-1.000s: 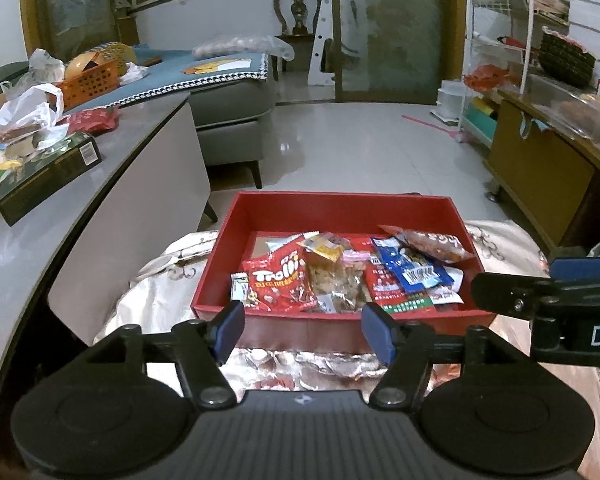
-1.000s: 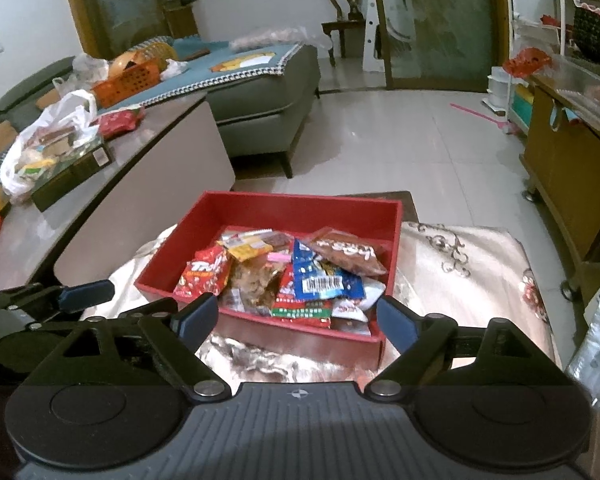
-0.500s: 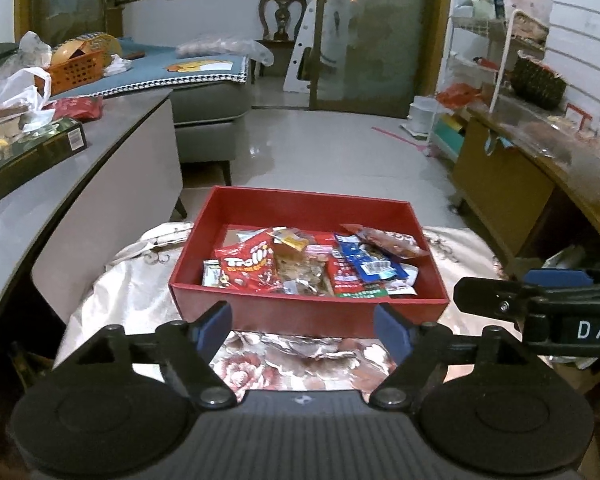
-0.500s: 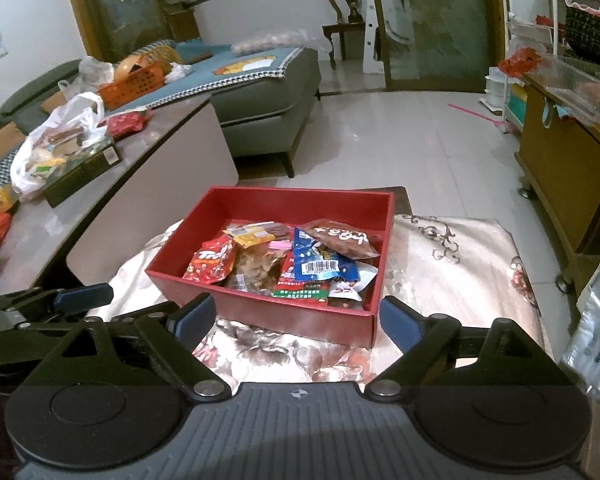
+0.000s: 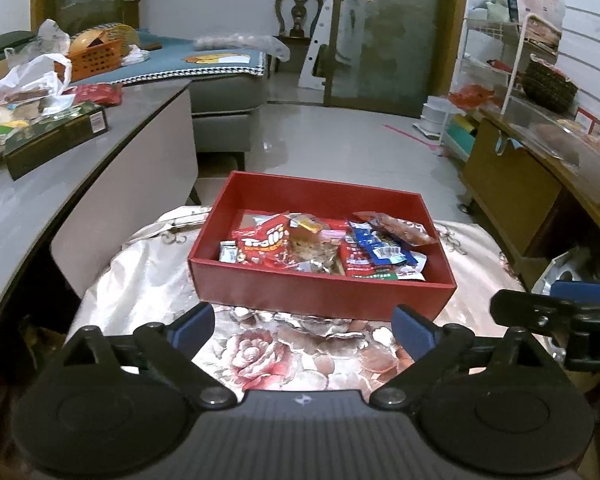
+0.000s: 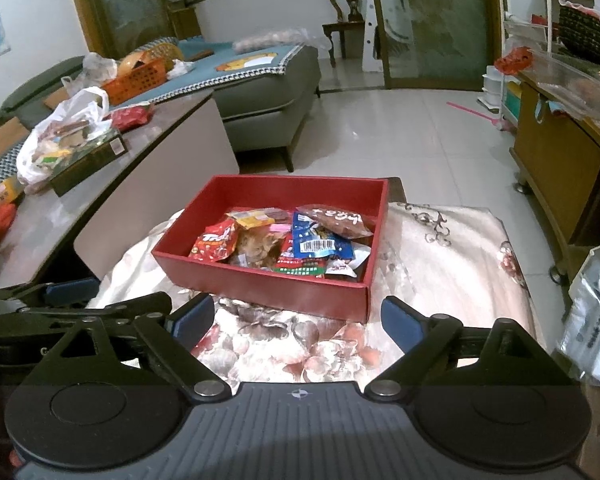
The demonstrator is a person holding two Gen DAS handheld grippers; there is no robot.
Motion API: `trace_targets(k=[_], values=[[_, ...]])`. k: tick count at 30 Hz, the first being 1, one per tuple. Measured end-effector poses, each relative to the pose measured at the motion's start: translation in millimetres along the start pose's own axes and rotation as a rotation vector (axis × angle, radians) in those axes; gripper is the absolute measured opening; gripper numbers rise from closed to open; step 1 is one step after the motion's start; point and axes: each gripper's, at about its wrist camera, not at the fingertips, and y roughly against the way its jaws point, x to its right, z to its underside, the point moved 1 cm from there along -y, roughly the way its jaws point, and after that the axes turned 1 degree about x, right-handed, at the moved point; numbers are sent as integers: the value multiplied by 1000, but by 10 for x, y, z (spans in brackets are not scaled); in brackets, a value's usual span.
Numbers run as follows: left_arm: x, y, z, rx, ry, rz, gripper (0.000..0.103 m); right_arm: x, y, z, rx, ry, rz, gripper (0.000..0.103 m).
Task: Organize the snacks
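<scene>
A red box (image 5: 320, 292) (image 6: 260, 284) sits on a flowered cloth (image 5: 284, 356) and holds several snack packets, among them a red Trolli bag (image 5: 266, 242) (image 6: 214, 242) and a blue packet (image 5: 374, 246) (image 6: 320, 240). My left gripper (image 5: 304, 326) hangs short of the box's near wall, its jaws still opening, nothing between them. My right gripper (image 6: 298, 318) is open and empty too, just before the box's near right corner. Each gripper shows at the edge of the other's view.
A grey counter (image 5: 32, 200) on the left carries a dark green carton (image 5: 56, 136) and a white plastic bag of goods (image 6: 60, 136). A wooden cabinet (image 5: 512, 184) stands on the right, a grey sofa (image 6: 268, 92) behind. A silver bag (image 6: 596, 312) lies right of the cloth.
Both grippers have drawn back from the red box, which now looks smaller and farther off. The left gripper's jaws have spread wider.
</scene>
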Motion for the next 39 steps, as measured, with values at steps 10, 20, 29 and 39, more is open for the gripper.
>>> trace_targets(k=[10, 20, 29, 39], values=[[53, 98, 106, 20, -43, -57, 99, -28, 64, 103, -13, 6, -15, 95], [120, 206, 86, 93, -89, -67, 99, -16, 95, 115, -9, 3, -21, 95], [187, 175, 103, 85, -135, -86, 99, -48, 74, 120, -19, 15, -22, 96], [170, 149, 129, 55, -114, -72, 99, -53, 49, 131, -30, 19, -19, 96]])
